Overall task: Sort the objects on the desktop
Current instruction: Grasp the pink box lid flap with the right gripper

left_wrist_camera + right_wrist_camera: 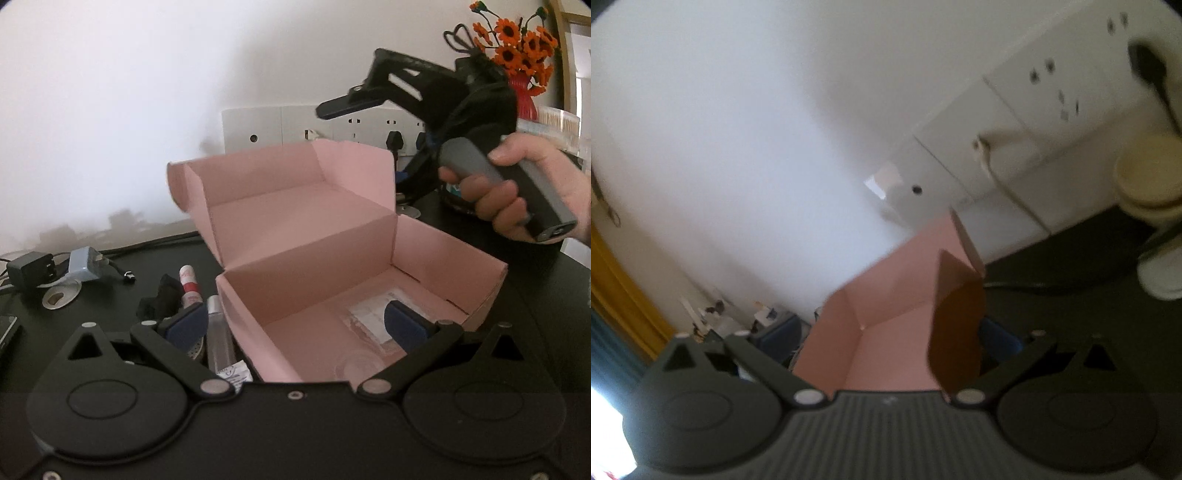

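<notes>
An open pink cardboard box (424,258) stands on the black desk, its lid (288,177) upright at the back. My left gripper (295,325) is open and straddles the box's left wall, with one blue pad outside and one inside. A clear packet with a white label (369,317) lies on the box floor. Left of the box lie a clear tube (218,332), a red-and-white tube (190,284) and a black cloth item (162,299). My right gripper (354,92), held by a hand (517,184), hovers above the lid's right corner. In the blurred right wrist view it (890,336) is open over the lid (886,314).
A black adapter (27,271), a blue-grey adapter (86,264) and a metal disc (59,295) sit at the far left. A white socket panel (277,125) with plugs lines the wall. Orange flowers in a red vase (517,48) stand at the back right, near cream round tubs (1148,177).
</notes>
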`<state>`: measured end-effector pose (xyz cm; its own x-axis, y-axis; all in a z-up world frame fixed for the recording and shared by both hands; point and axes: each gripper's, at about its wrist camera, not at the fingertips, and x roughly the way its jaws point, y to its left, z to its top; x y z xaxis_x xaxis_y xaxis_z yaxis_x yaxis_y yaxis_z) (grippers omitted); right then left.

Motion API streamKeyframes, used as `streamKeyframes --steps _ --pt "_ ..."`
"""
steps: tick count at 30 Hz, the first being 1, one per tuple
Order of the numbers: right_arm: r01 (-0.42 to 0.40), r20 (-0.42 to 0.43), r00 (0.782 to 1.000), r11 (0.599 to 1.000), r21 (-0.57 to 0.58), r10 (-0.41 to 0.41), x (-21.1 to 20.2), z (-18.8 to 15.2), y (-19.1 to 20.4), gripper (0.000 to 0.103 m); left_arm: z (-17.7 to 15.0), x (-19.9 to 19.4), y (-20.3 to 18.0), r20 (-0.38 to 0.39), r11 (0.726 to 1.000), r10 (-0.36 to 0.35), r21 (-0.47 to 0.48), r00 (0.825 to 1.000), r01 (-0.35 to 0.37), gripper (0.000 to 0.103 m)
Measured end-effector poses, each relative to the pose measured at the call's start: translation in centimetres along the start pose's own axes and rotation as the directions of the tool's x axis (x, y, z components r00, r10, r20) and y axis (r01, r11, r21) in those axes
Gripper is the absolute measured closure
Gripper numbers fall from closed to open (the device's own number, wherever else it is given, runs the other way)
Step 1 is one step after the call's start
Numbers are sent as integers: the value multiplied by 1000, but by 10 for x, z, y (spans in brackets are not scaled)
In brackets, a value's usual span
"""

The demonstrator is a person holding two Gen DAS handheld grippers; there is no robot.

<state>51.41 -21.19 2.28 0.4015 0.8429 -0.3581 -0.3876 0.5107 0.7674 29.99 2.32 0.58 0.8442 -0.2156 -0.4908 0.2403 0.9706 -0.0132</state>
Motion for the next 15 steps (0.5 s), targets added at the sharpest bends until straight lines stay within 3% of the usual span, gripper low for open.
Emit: streamKeyframes --steps 5,10,15 --pt "-67 -11 998 997 34 68 6 7 -5 1 0 0 1 -3 1000 -3 -4 1000 3 0" --pt "-237 -2 972 971 -23 237 -18 4 10 1 0 0 0 -1 1000 3 1 1000 -3 0" --pt "-177 -11 984 978 -106 177 -36 3 26 1 -1 -1 0 0 1000 2 2 1000 -2 0"
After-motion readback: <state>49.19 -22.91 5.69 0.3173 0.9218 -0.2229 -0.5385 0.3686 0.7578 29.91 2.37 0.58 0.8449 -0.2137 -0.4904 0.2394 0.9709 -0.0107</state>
